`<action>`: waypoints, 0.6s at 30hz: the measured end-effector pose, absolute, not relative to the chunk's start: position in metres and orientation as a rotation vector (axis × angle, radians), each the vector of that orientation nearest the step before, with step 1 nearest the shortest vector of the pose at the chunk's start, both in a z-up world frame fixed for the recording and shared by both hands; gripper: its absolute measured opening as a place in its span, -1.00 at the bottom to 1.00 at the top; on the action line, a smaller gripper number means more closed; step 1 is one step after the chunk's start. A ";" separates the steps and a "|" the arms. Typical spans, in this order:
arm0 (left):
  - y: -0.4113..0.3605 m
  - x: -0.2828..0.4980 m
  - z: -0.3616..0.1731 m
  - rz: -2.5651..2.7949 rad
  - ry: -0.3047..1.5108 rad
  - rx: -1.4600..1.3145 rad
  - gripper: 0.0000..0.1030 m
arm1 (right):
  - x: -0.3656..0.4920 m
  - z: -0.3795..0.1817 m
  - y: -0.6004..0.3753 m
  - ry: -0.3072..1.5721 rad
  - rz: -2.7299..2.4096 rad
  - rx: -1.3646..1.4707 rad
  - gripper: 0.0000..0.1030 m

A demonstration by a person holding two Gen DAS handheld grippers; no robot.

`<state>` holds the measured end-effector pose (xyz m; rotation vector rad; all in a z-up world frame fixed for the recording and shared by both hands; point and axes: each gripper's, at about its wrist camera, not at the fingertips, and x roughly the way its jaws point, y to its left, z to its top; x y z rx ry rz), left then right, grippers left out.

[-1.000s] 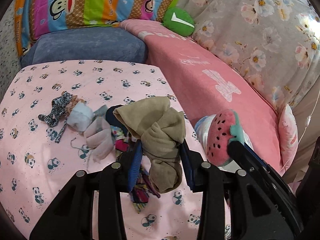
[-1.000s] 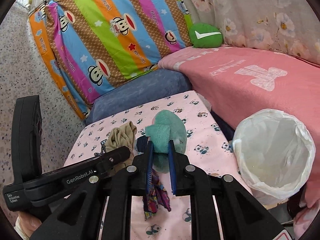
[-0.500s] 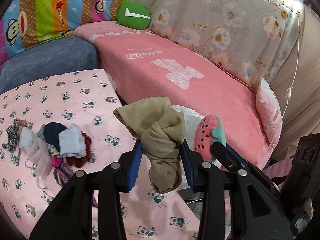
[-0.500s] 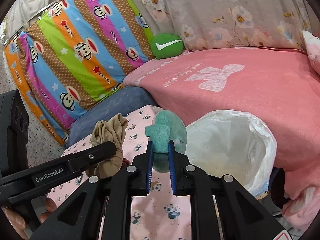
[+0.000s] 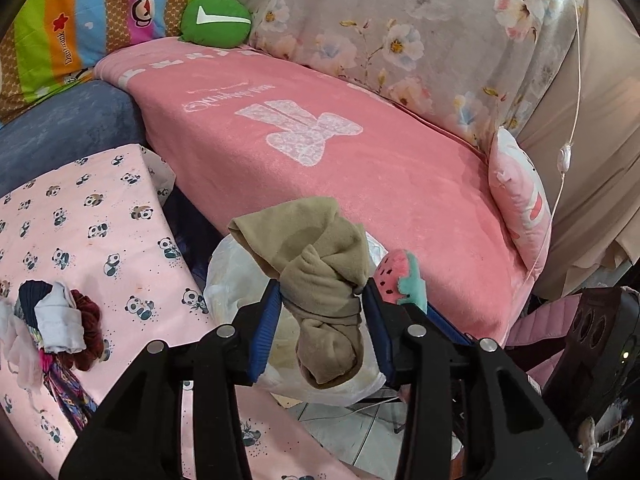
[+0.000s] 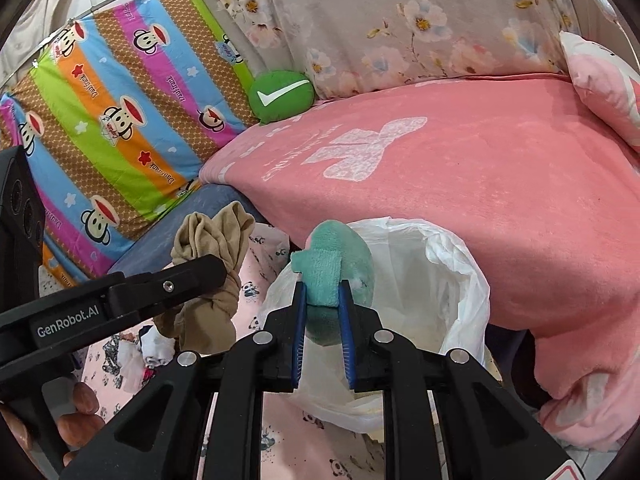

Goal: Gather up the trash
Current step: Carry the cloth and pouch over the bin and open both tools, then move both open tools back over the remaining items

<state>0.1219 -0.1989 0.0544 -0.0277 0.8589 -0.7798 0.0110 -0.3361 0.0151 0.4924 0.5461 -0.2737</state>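
Note:
My left gripper (image 5: 320,300) is shut on a knotted tan cloth (image 5: 316,264) and holds it over the near rim of a white-lined trash bin (image 5: 232,276). My right gripper (image 6: 323,292) is shut on the green rind edge of a watermelon plush (image 6: 340,256), held over the same bin (image 6: 436,280). The plush (image 5: 394,276) shows in the left wrist view just right of the tan cloth. The tan cloth (image 6: 216,240) and the left gripper's finger show in the right wrist view, left of the bin.
A pile of small cloth scraps (image 5: 60,320) lies on the pink panda-print sheet (image 5: 80,216) at left. A pink blanket-covered sofa (image 5: 320,152) stands behind the bin, with a green cushion (image 5: 216,20) and a pink pillow (image 5: 520,200). Tiled floor (image 5: 348,432) shows below.
Both grippers have swung right, away from the cloth pile, and now hold the tan cloth and the watermelon plush over the lined bin. Both grips are unchanged.

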 end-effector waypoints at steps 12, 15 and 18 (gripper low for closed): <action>-0.191 0.132 0.050 -0.690 0.845 -0.032 0.28 | 0.017 0.008 -0.345 0.561 -0.310 0.491 -0.20; -0.181 0.133 0.048 -0.666 0.850 -0.034 0.28 | 0.015 0.010 -0.338 0.558 -0.304 0.497 -0.08; -0.167 0.132 0.046 -0.639 0.849 -0.039 0.28 | 0.015 0.013 -0.328 0.561 -0.292 0.487 -0.04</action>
